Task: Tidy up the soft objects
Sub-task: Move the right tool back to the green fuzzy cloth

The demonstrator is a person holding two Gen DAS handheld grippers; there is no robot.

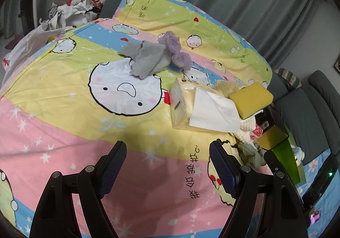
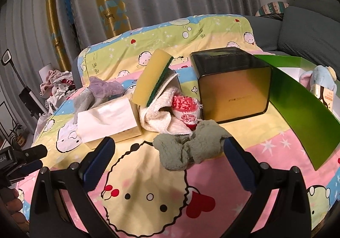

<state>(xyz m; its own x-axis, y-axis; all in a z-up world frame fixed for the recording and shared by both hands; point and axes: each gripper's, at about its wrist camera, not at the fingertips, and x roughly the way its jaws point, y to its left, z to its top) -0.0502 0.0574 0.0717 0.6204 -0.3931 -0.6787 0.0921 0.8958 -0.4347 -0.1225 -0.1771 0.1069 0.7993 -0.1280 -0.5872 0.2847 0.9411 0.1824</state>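
From the left wrist view, the left gripper (image 1: 167,165) hangs over the cartoon blanket (image 1: 63,123) with its jaws wide apart and nothing between them. A gray cloth (image 1: 146,59) and a purple puff (image 1: 176,51) lie touching each other farther up the blanket. Nearer, a tissue pack (image 1: 187,106) has a white tissue sticking out, and a yellow sponge (image 1: 250,97) leans just beside it. From the right wrist view, the right gripper (image 2: 170,151) also has its jaws apart, and a green-gray cloth (image 2: 189,146) sits right between them, touching or almost touching the right one. This looks like the cloth to pick up next. To do it well, I think the jaws should go down low over the thick middle knot and then squeeze, so no loose end slips out. Behind it is a white towel (image 2: 161,114) with a red and white cloth (image 2: 187,108) tucked against it. A dark box (image 2: 233,91) stands near, but I cannot tell what is inside. A green box (image 2: 301,97) lies open on the right, and a blue soft toy (image 2: 325,80) is in it.
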